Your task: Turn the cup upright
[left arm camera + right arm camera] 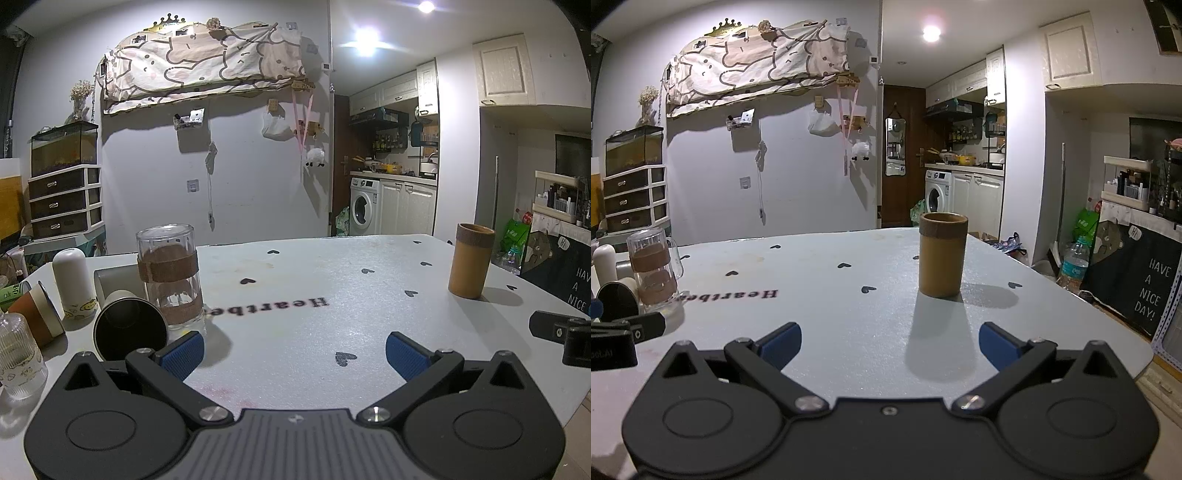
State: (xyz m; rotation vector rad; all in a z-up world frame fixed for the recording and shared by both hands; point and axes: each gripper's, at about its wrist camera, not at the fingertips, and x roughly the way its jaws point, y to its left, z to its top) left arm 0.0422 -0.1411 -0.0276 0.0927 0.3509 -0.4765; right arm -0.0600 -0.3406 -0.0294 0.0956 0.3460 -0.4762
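Note:
A brown bamboo cup [942, 254] stands upright, mouth up, on the grey table; it also shows at the right in the left wrist view [471, 260]. My right gripper [889, 343] is open and empty, just short of this cup. My left gripper [294, 353] is open and empty over the table's middle. Left of it a clear glass cup with cork bands [170, 275] stands upside down. A paper cup with a dark inside [127, 325] lies on its side with its mouth towards me, next to the left fingertip [183, 352].
At the far left are a brown paper cup on its side [35, 314], a white cup standing inverted [74, 282], a grey cup lying behind [114, 280] and a ribbed glass jar [18, 360]. The table [332, 332] ends close on the right [1108, 332]. The right gripper's body shows at the left wrist view's right edge [565, 332].

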